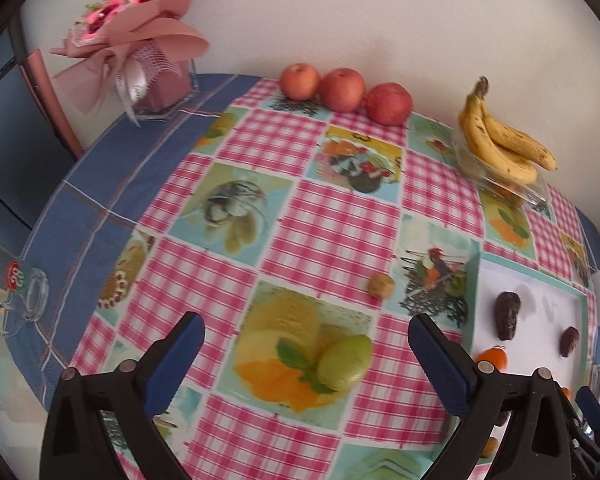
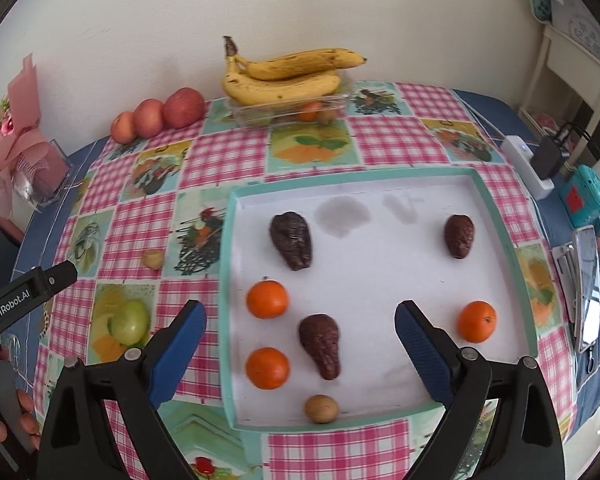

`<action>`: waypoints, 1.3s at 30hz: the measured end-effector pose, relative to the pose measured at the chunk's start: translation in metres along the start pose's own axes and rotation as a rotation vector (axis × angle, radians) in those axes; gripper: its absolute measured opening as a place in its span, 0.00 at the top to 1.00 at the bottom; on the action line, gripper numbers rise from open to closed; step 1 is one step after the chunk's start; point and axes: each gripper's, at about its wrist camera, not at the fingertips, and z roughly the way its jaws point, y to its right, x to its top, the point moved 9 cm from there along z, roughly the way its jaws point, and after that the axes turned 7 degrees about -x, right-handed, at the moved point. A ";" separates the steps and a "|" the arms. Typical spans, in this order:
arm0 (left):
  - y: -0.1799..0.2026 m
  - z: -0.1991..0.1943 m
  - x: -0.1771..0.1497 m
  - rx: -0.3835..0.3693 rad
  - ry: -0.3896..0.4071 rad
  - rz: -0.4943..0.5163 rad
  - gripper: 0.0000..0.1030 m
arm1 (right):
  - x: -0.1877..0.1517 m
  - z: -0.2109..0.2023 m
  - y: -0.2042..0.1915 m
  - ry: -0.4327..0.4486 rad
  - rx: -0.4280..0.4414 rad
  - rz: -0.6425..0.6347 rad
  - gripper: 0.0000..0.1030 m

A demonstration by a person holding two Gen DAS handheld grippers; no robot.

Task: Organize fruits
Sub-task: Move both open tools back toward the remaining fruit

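My right gripper [image 2: 299, 314] stands open above the near half of a white tray with a teal rim [image 2: 500, 216]. In the tray lie three dark avocados [image 2: 291, 246], three oranges [image 2: 267, 299] and a small brown fruit [image 2: 321, 409]. My left gripper [image 1: 305, 328] is open over the checked tablecloth, with a green fruit [image 1: 344, 362] on the cloth between its fingers. Another small brown fruit [image 1: 380, 285] lies ahead of it. Three red apples [image 1: 342, 90] line the far edge. Bananas [image 2: 284, 76] rest on a clear container [image 2: 260, 114].
A pink bouquet in a clear vase [image 1: 140, 52] stands at the far left corner, and glassware [image 1: 20, 292] sits at the left edge. A white power strip [image 2: 528, 168], a teal device [image 2: 584, 196] and a phone [image 2: 586, 288] crowd the right side. A wall backs the table.
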 end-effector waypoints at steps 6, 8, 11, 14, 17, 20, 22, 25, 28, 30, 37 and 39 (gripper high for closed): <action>-0.021 -0.008 0.004 0.011 0.035 -0.038 0.00 | 0.001 -0.002 -0.028 0.014 0.060 -0.020 0.07; -0.028 -0.010 0.005 0.015 0.043 -0.056 0.00 | 0.000 -0.002 -0.039 0.012 0.085 -0.024 0.07; -0.035 -0.012 0.006 0.017 0.055 -0.069 0.00 | -0.002 0.000 -0.051 0.014 0.103 -0.037 0.07; -0.040 -0.011 0.005 0.010 0.058 -0.076 0.00 | -0.002 0.000 -0.059 0.038 0.097 -0.056 0.07; -0.046 -0.009 0.003 0.008 0.062 -0.088 0.00 | -0.005 0.006 -0.061 0.009 0.098 -0.053 0.07; -0.047 -0.008 0.004 0.004 0.069 -0.095 0.00 | -0.010 0.013 -0.057 -0.033 0.082 -0.053 0.07; -0.046 -0.007 0.004 -0.008 0.075 -0.097 0.00 | -0.012 0.017 -0.052 -0.056 0.080 -0.045 0.07; -0.041 -0.001 0.001 -0.020 0.063 -0.086 0.00 | -0.013 0.023 -0.042 -0.083 0.075 -0.016 0.07; -0.035 0.012 -0.006 -0.032 0.017 -0.063 0.00 | -0.015 0.027 -0.033 -0.103 0.071 0.014 0.07; -0.032 0.023 -0.014 -0.027 -0.036 -0.043 0.00 | -0.016 0.029 -0.028 -0.112 0.068 0.031 0.07; -0.017 0.044 -0.031 -0.082 -0.111 -0.035 0.01 | -0.015 0.031 -0.022 -0.119 0.080 0.060 0.07; -0.009 0.046 -0.031 -0.098 -0.113 -0.018 0.02 | -0.013 0.030 -0.023 -0.112 0.083 0.055 0.07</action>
